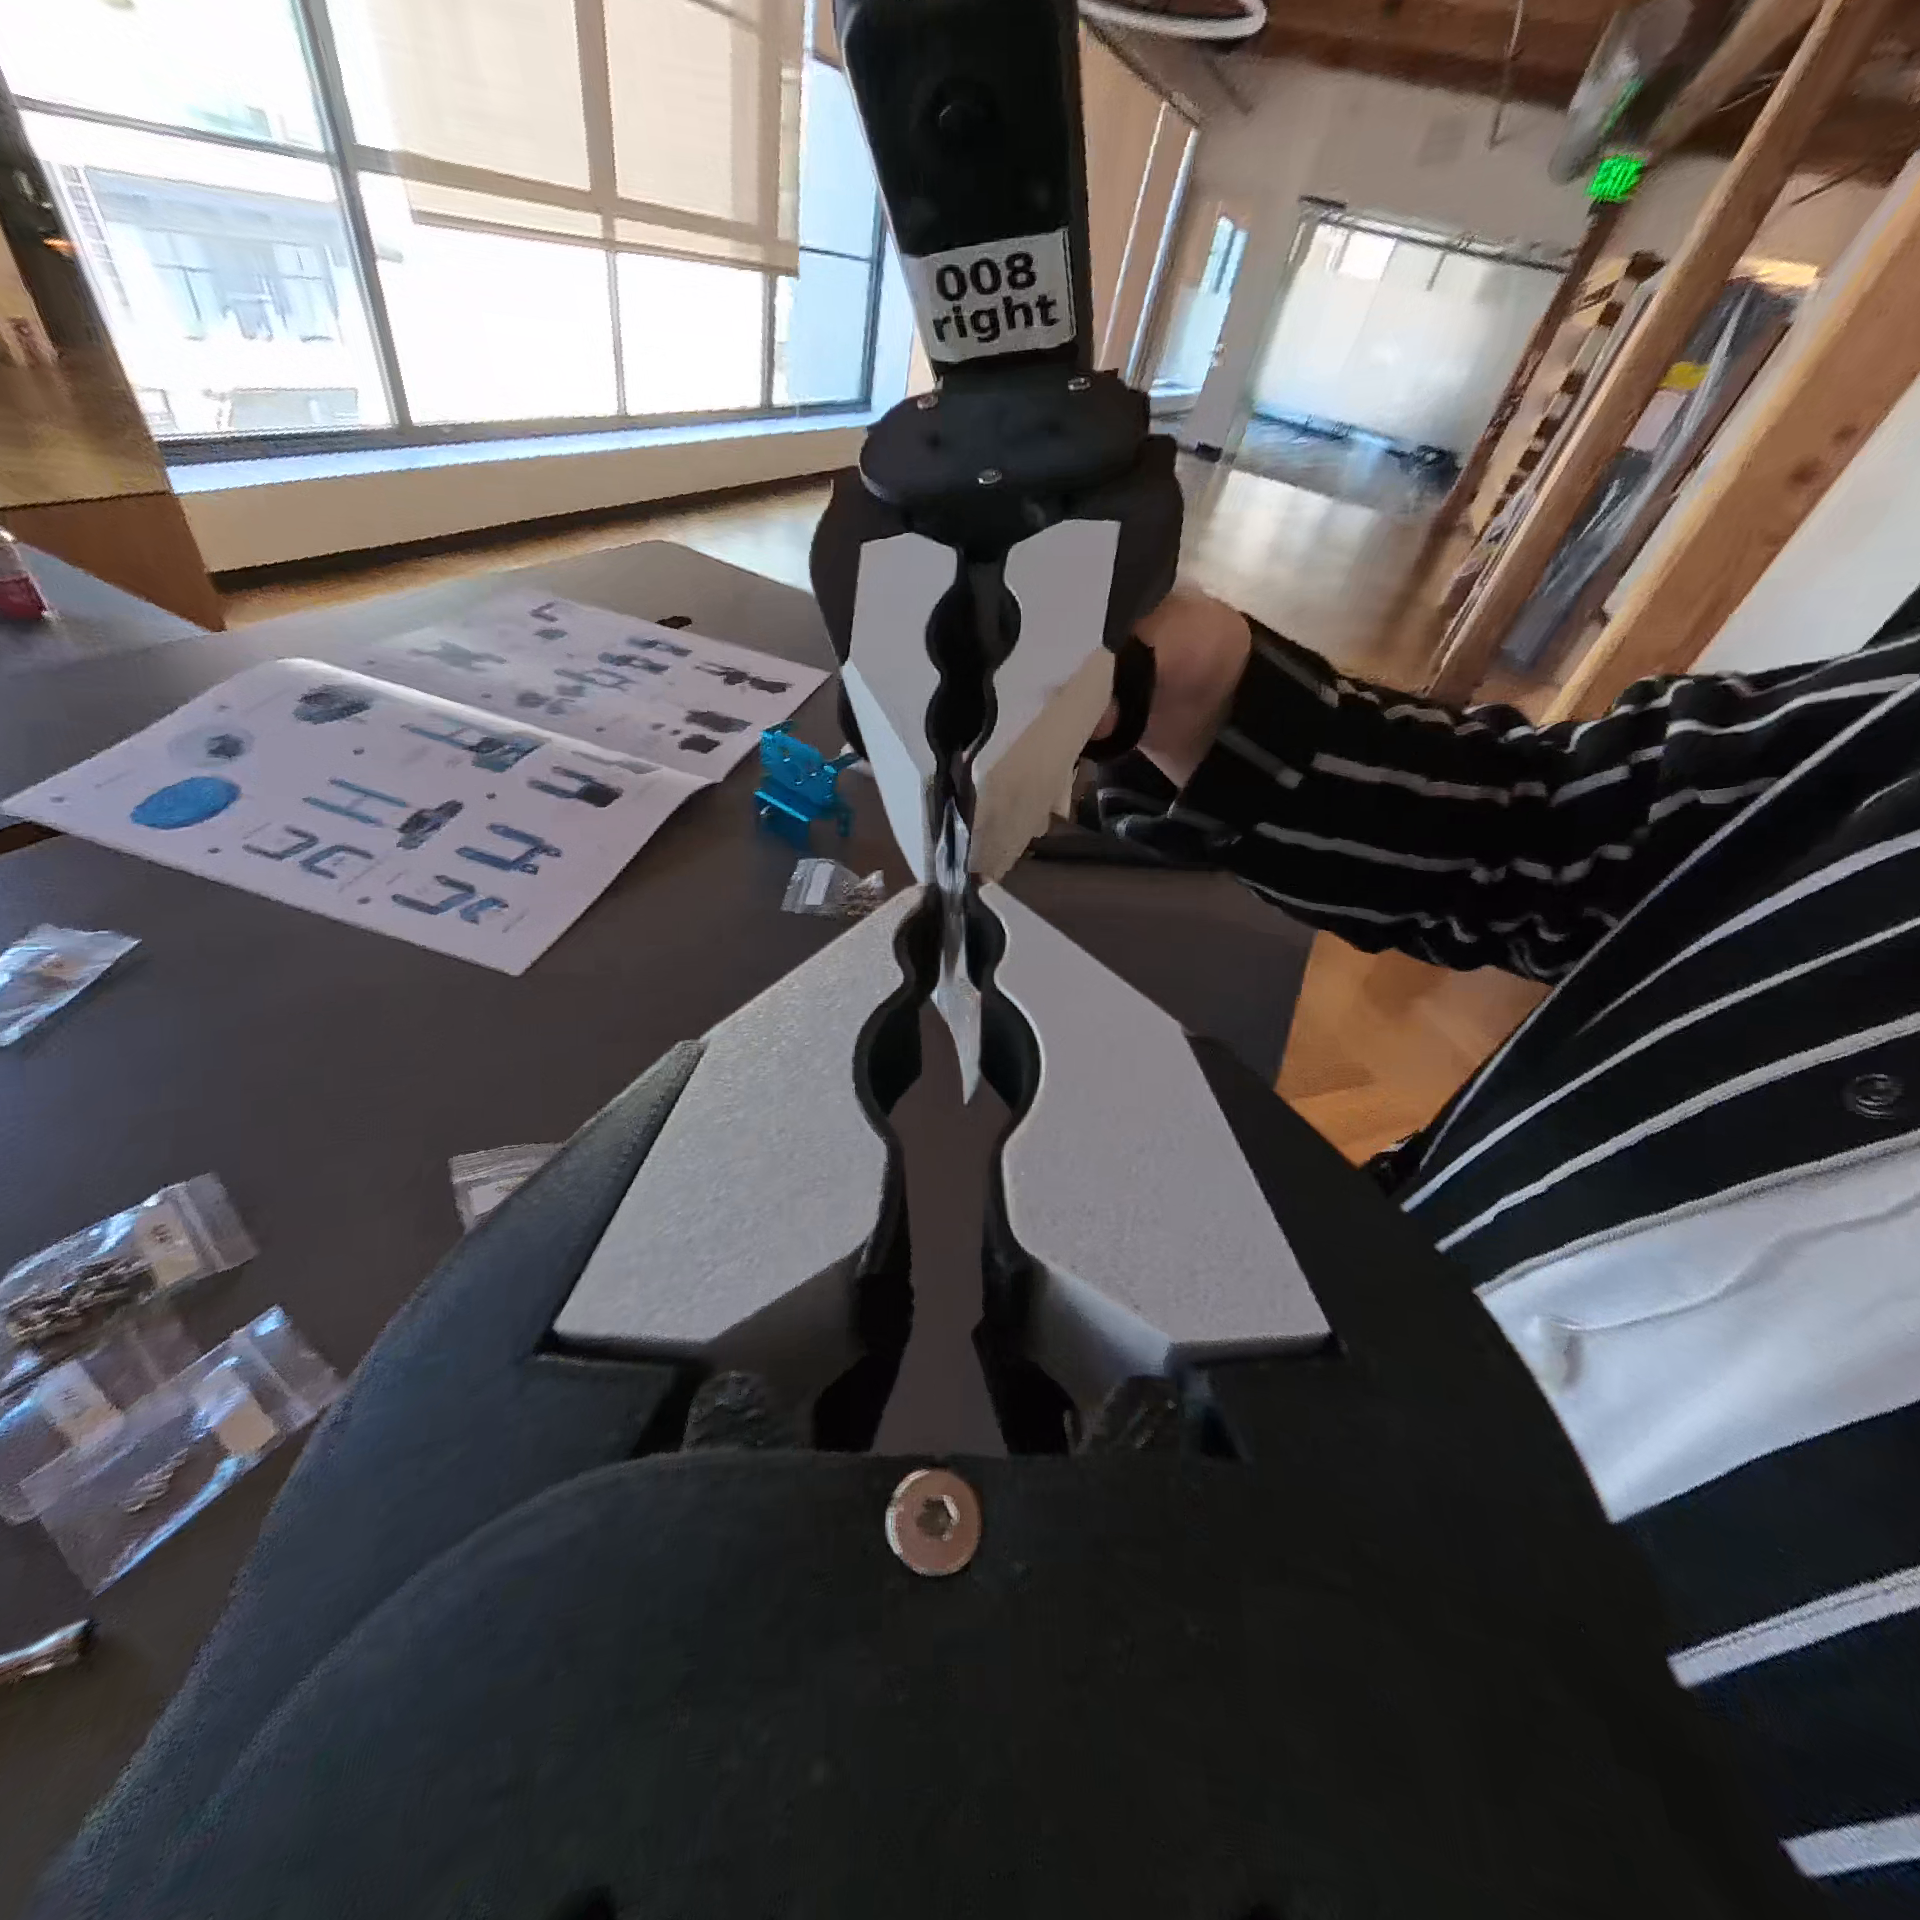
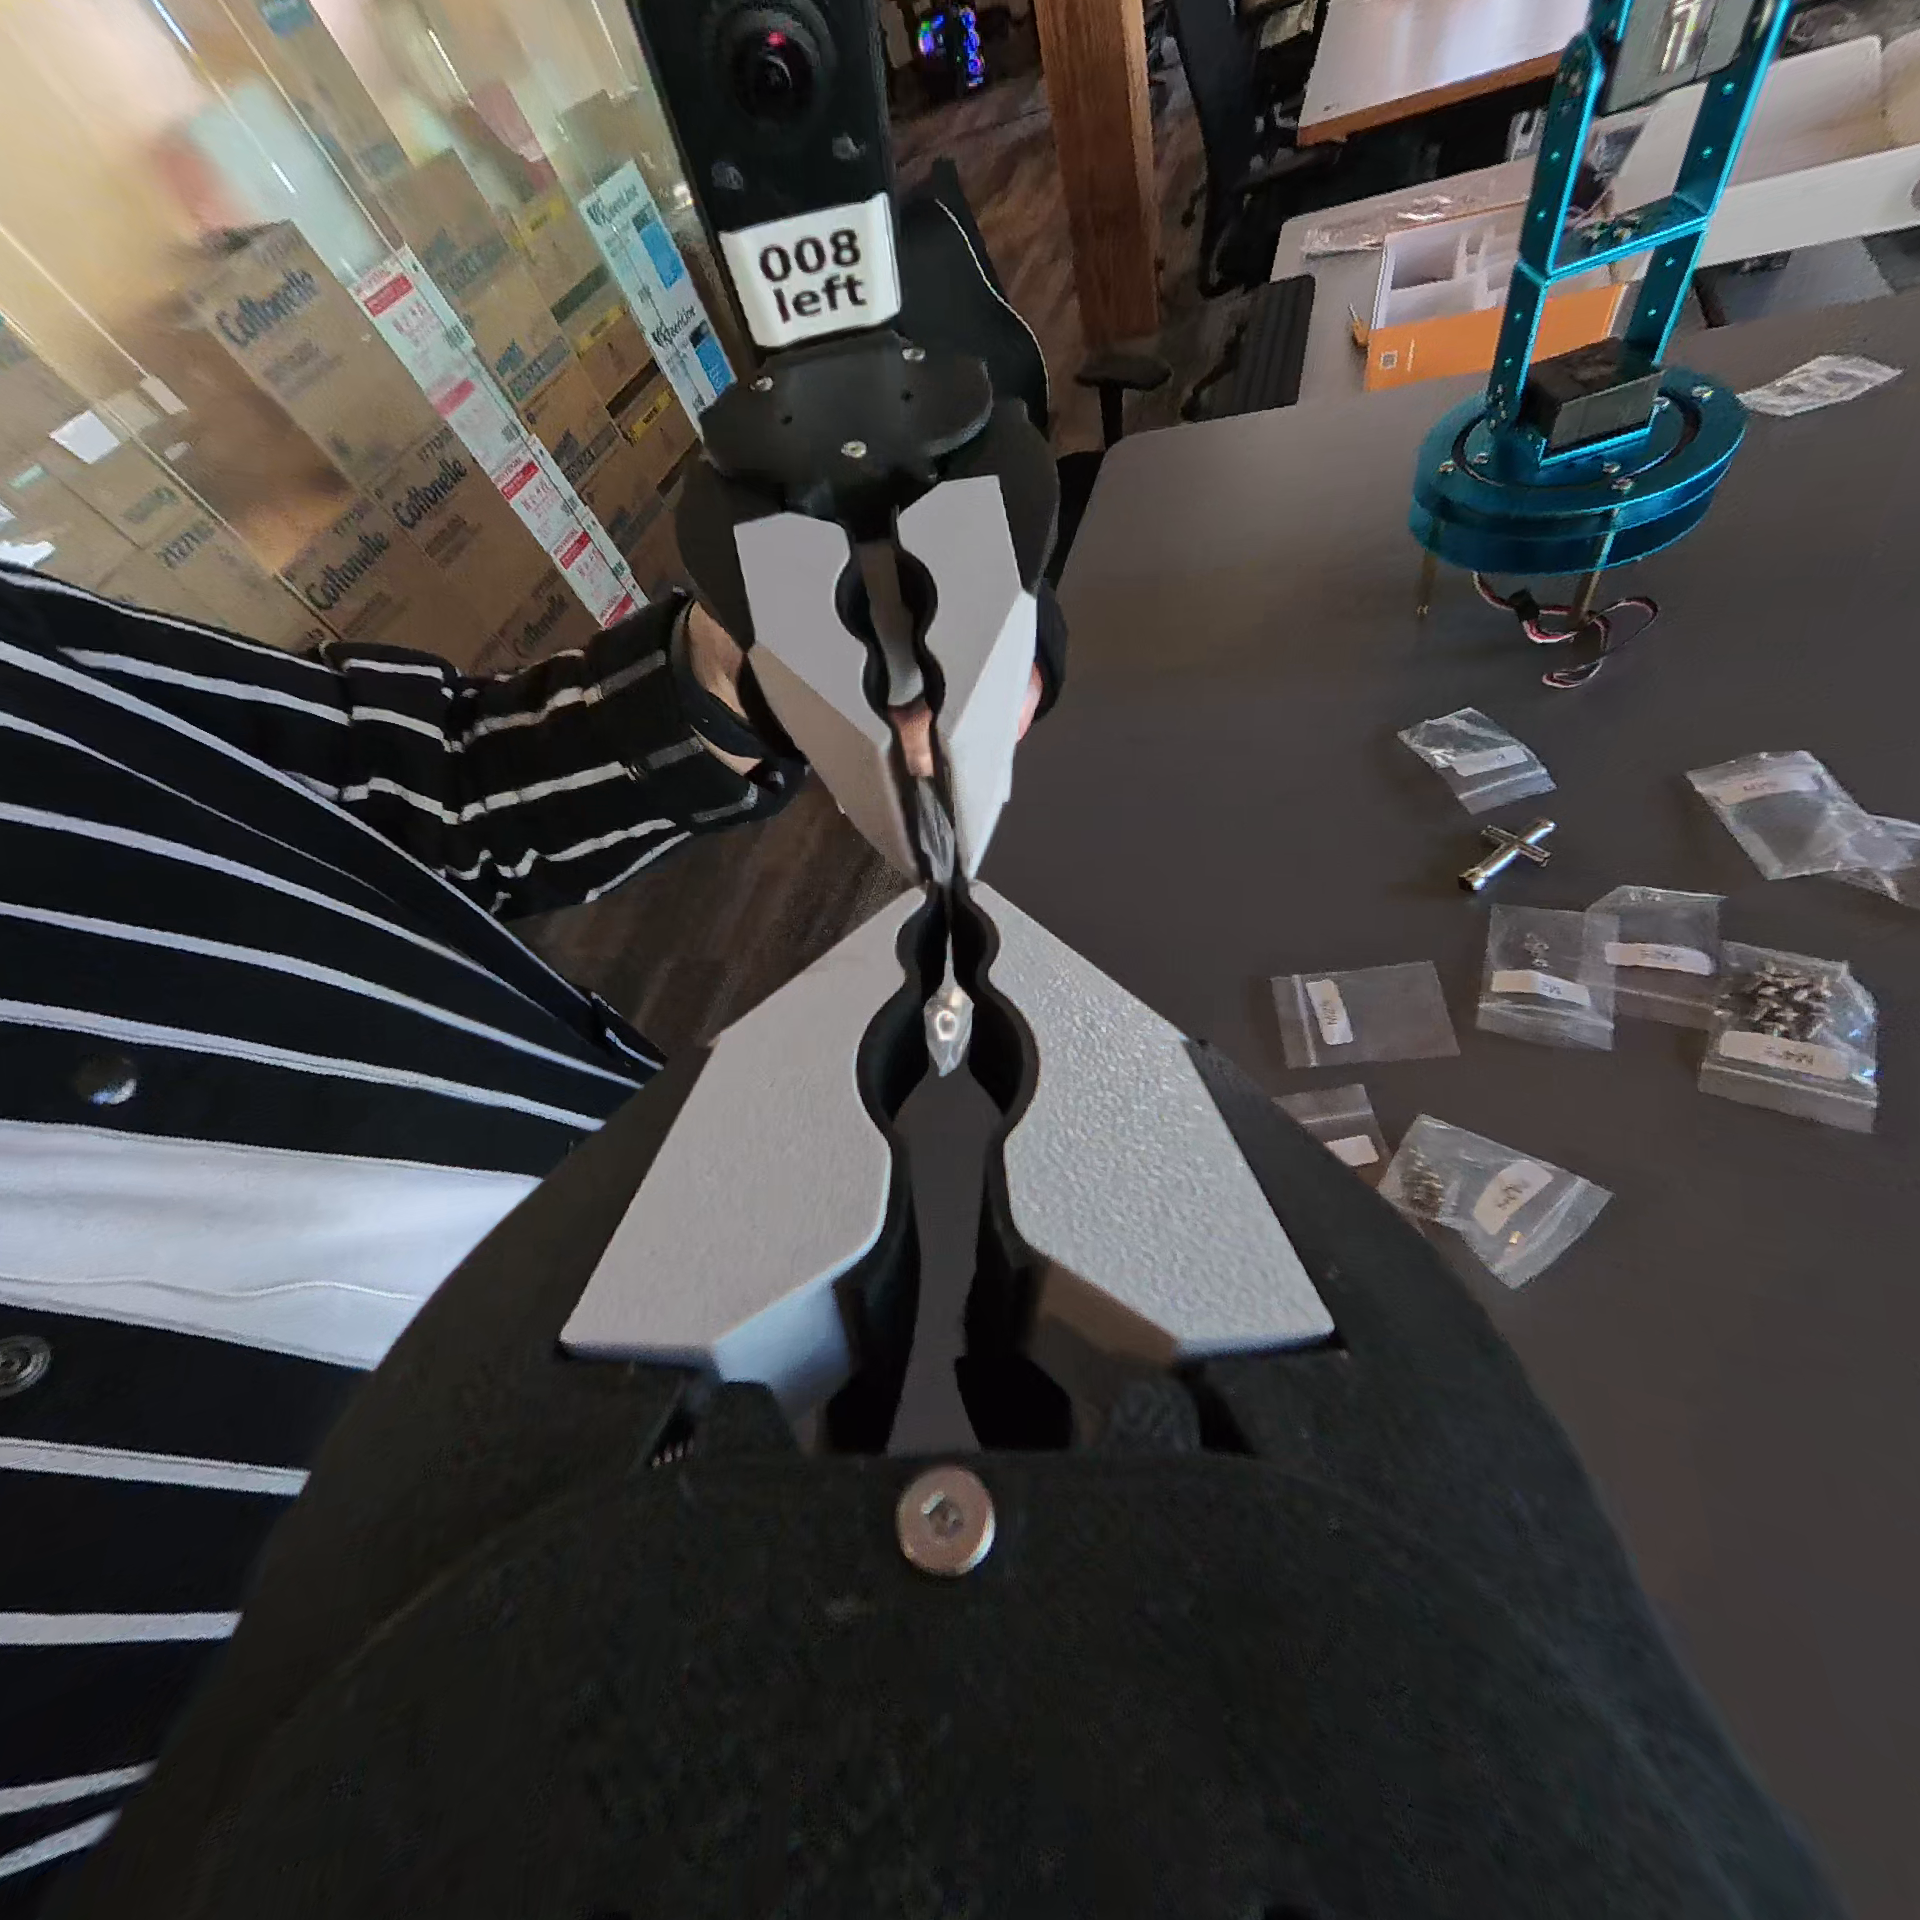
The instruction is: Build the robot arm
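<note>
At the centre of the left wrist view the left gripper (image 1: pixel 948 914) and the right gripper (image 1: pixel 951 862) meet tip to tip, both clenched on one small clear plastic bag (image 1: pixel 961 997) stretched between them above the edge of a dark table (image 1: pixel 343 1049). In the right wrist view the same bag (image 2: pixel 948 1023) shows in the gap between the near fingers, with a small metal piece inside it. A striped sleeve (image 1: pixel 1403 821) reaches in from the right of the left view. At the left of that frame lie an open instruction sheet (image 1: pixel 416 769), a small blue metal bracket (image 1: pixel 805 784) and several bags of screws (image 1: pixel 125 1262). At the right of the right view stand a blue metal frame on a round base (image 2: pixel 1579 457), a cross-shaped wrench (image 2: pixel 1507 854) and more small bags (image 2: pixel 1787 1013).
</note>
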Demonstrator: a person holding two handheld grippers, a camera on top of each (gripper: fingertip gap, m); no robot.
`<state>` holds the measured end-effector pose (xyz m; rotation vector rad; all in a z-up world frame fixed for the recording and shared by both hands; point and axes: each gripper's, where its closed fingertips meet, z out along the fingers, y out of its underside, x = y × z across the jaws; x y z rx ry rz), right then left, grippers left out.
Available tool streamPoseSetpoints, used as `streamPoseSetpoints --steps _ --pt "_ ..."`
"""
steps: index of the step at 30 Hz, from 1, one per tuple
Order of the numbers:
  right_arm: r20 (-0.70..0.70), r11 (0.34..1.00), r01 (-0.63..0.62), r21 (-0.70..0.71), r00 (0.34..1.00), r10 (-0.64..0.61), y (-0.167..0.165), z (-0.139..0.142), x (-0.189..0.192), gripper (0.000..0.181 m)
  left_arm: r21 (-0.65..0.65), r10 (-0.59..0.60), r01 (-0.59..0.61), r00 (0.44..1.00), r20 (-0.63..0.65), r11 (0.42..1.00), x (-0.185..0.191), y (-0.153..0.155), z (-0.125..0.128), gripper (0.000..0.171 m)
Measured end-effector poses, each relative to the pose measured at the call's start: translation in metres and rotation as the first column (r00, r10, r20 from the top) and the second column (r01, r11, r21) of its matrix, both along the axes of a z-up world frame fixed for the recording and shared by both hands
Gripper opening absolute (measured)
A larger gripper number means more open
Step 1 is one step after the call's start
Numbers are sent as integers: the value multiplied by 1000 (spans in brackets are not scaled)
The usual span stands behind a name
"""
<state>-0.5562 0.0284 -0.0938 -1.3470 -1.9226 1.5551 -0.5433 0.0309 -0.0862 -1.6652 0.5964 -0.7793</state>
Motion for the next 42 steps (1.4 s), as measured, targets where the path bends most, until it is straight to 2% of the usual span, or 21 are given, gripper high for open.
streamPoseSetpoints --steps 7,11,12,15,17,19,20,22,26,30,31,33,39,41,42 --pt "31 995 -50 -92 998 53 16 -5 -3 0 -12 39 -41 989 -145 999 -5 18 -8 0" --pt "33 991 -46 -123 998 50 31 -8 1 0 -42 61 -67 991 -118 997 -4 30 -13 1" --pt "12 990 -38 -138 999 40 36 -5 4 0 -64 59 -67 991 -116 996 -5 32 -16 5" --pt "-7 979 -46 -197 999 45 42 1 16 0 -39 23 -26 996 -82 999 2 33 -11 0" --pt "3 984 -21 -176 1000 22 47 -2 22 0 -31 14 -17 995 -94 999 8 39 -14 0" --pt "20 986 5 -165 1000 -1 50 -4 29 0 -12 5 -5 998 -55 1000 14 44 -10 16" --pt "24 988 22 -152 1000 -19 51 -5 32 0 -13 -16 16 999 -29 1000 17 46 -8 17" --pt "23 990 47 -137 999 -44 50 -5 38 0 -10 -80 80 997 -2 997 26 45 -5 0" --pt "28 983 146 -111 989 -144 47 -11 46 0 15 -125 127 988 -91 992 32 44 -12 0" --pt "39 957 236 -167 972 -233 29 -23 54 0 -28 -209 209 977 -33 978 40 28 -23 0" --pt "29 952 248 -179 969 -247 21 -27 56 0 -50 -226 225 974 -23 973 41 23 -29 9" --pt "29 937 296 -185 955 -296 7 -42 59 0 -87 -291 288 956 -27 954 44 6 -45 0" --pt "14 895 378 -236 923 -386 -33 -84 56 0 -136 -399 386 913 -87 912 43 -36 -88 0" --pt "28 877 432 -208 899 -436 -37 -96 51 0 -163 -387 371 919 -77 914 37 -39 -101 1" --pt "13 870 461 -176 885 -466 -36 -98 48 0 -169 -349 334 935 -68 927 31 -37 -104 19"
